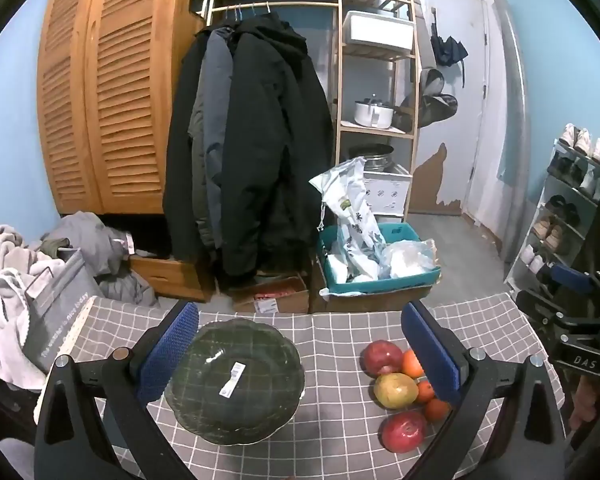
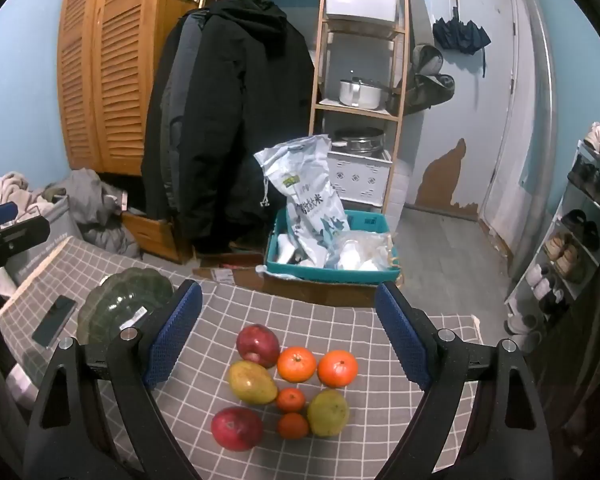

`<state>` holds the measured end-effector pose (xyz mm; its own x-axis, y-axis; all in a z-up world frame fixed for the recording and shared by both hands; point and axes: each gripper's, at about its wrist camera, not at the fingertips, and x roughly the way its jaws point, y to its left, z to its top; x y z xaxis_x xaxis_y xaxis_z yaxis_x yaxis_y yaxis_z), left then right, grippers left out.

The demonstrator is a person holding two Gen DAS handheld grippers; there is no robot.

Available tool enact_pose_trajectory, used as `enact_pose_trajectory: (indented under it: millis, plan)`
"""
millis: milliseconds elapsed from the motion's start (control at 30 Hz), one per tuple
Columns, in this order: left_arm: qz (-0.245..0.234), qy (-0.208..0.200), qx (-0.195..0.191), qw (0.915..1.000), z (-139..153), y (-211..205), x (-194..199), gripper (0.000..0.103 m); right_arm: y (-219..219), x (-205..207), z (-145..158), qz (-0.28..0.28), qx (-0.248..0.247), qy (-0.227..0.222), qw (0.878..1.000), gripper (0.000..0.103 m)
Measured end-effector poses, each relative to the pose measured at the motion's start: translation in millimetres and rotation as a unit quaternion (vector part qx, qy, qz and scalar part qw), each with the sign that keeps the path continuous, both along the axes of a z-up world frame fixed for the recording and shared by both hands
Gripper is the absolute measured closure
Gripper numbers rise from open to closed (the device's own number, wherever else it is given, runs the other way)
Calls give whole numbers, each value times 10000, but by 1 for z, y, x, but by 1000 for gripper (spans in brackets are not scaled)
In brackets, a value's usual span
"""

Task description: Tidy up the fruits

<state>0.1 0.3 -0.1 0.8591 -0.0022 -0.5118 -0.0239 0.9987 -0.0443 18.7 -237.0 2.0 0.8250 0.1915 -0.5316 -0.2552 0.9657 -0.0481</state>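
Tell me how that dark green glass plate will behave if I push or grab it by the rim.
The green glass plate is probably stiff and brittle, so clamp it gently. Its glossy surface suggests it could slip between the pads. It lies flat on the checked tablecloth, so a push should slide it, perhaps bunching the cloth, rather than tip it.

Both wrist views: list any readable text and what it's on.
"DAS": small plate on the right hand-held gripper, seen in the left wrist view.
"The weather is nice today", faint: grey bag beside the table.
Large characters ending in "米": white sack in the teal bin; the rest is blurred.
Sticker on the green plate: too small to read.
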Motion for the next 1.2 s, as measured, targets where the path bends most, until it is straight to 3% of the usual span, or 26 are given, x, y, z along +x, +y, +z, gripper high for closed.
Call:
enact_pose_trajectory:
  millis: [1200]
  plan:
    - [83,-45,106,9999,-1,3,-3,1,1,-1,1,18,-57,29,10000,16]
